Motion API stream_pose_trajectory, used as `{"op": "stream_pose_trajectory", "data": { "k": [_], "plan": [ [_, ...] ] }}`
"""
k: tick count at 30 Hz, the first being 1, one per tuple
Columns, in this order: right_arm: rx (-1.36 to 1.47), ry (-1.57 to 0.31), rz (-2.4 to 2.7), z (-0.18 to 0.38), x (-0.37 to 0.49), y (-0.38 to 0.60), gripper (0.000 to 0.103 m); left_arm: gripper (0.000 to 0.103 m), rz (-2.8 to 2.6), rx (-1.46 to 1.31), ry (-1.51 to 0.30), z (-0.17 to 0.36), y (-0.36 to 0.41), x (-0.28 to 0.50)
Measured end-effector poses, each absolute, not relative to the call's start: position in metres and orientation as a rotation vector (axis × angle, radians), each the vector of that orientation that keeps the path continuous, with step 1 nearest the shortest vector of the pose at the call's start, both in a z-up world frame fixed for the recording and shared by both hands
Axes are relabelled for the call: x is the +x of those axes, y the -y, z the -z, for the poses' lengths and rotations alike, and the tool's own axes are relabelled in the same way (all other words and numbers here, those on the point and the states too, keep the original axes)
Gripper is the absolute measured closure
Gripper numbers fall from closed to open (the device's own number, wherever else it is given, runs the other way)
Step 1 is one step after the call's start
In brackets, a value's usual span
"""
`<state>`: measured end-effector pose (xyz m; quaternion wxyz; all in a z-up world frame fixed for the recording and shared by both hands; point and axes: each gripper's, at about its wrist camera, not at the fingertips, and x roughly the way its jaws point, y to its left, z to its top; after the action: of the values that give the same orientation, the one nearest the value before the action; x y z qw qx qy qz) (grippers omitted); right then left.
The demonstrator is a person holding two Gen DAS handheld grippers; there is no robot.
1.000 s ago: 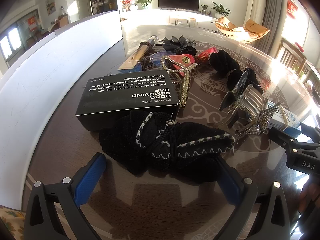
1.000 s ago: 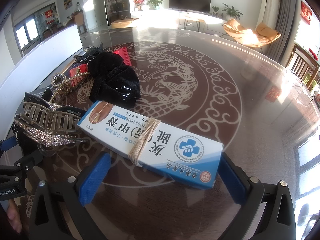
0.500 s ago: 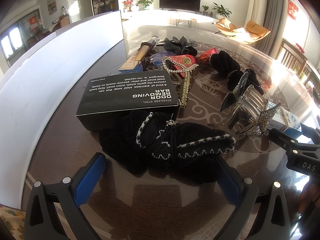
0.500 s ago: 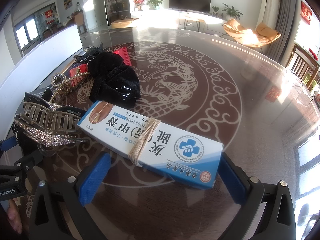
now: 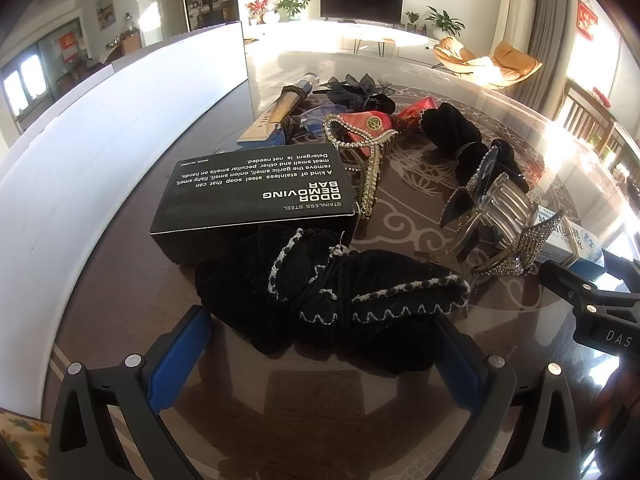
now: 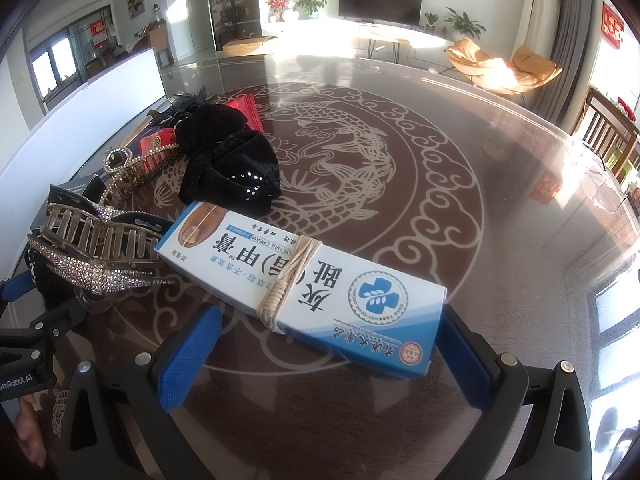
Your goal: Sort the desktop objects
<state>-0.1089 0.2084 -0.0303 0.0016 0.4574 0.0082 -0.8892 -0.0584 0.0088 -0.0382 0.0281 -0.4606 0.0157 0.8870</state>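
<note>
My left gripper (image 5: 320, 356) is open, its blue pads astride the near edge of a black velvet hair bow with white stitching (image 5: 332, 296). Behind the bow lies a black "Odor Removing Bar" box (image 5: 256, 196). My right gripper (image 6: 320, 352) is open around the near end of a white and blue nail cream box tied with string (image 6: 304, 276). A rhinestone claw clip (image 6: 92, 248) lies left of that box; it also shows in the left wrist view (image 5: 500, 224). A black sequinned bow (image 6: 228, 164) lies beyond.
A tall white board (image 5: 100, 128) stands along the table's left side. More clutter sits at the back: a rhinestone clip (image 5: 368, 160), red packets (image 5: 372, 124), a gold tube (image 5: 276, 116), a black flower clip (image 5: 352, 92). The glass table (image 6: 500, 184) stretches to the right.
</note>
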Motion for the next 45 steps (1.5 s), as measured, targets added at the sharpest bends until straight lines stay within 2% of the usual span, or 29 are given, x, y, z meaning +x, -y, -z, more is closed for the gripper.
{"op": "stream_pose_trajectory", "data": {
  "k": [45],
  "plan": [
    [1.434,-0.027,2.79,0.03,-0.109,-0.208,0.0,0.0,-2.761,-1.429,-0.024,0.039,-0.002,-0.046]
  ]
}}
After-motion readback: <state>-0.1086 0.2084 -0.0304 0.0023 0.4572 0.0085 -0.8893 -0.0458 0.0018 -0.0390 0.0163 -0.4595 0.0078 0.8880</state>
